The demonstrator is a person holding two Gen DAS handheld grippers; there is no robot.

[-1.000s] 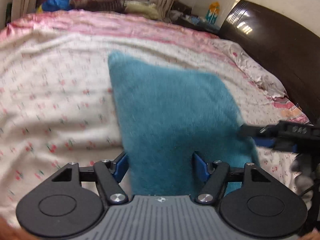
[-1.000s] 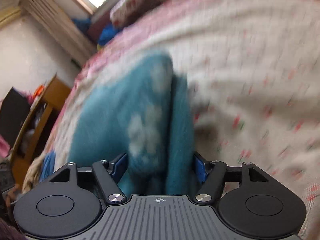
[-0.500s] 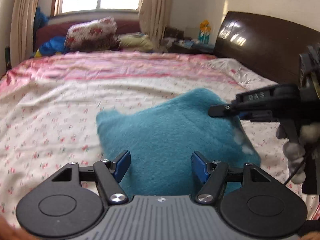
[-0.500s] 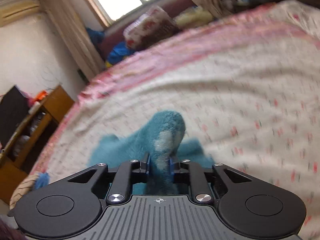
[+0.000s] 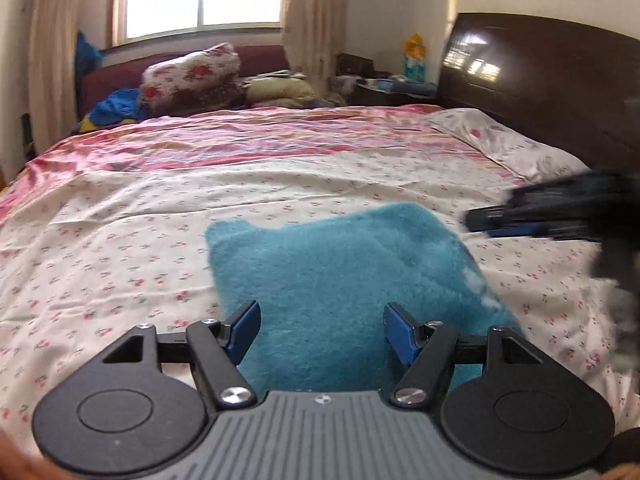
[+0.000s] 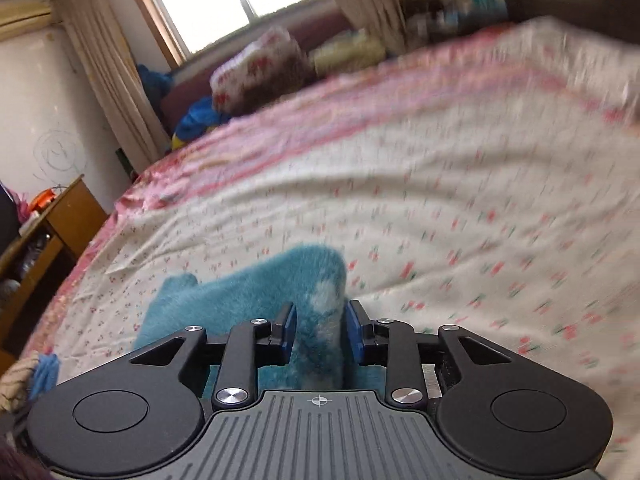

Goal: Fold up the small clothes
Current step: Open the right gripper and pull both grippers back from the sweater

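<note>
A fluffy teal garment (image 5: 344, 276) lies flat on the flowered bedsheet (image 5: 120, 248), partly folded over itself. My left gripper (image 5: 320, 330) is open and empty, just above the garment's near edge. My right gripper (image 6: 320, 332) has its jaws partly open around a raised ridge of the same garment (image 6: 256, 292), with small gaps at the blue pads (image 6: 354, 332). In the left wrist view the right gripper (image 5: 532, 216) shows blurred at the right, beside the garment's far right corner.
A dark wooden headboard (image 5: 560, 80) runs along the right. Pillows and bedding (image 5: 192, 76) are piled under the window at the far end. A wooden shelf (image 6: 44, 232) stands past the bed's left edge. A pink striped border (image 5: 240, 140) crosses the far sheet.
My right gripper, shut on the garment's corner half a second ago, has opened partway and the lifted corner has dropped flat. The left gripper has stayed open and pulled back slightly.
</note>
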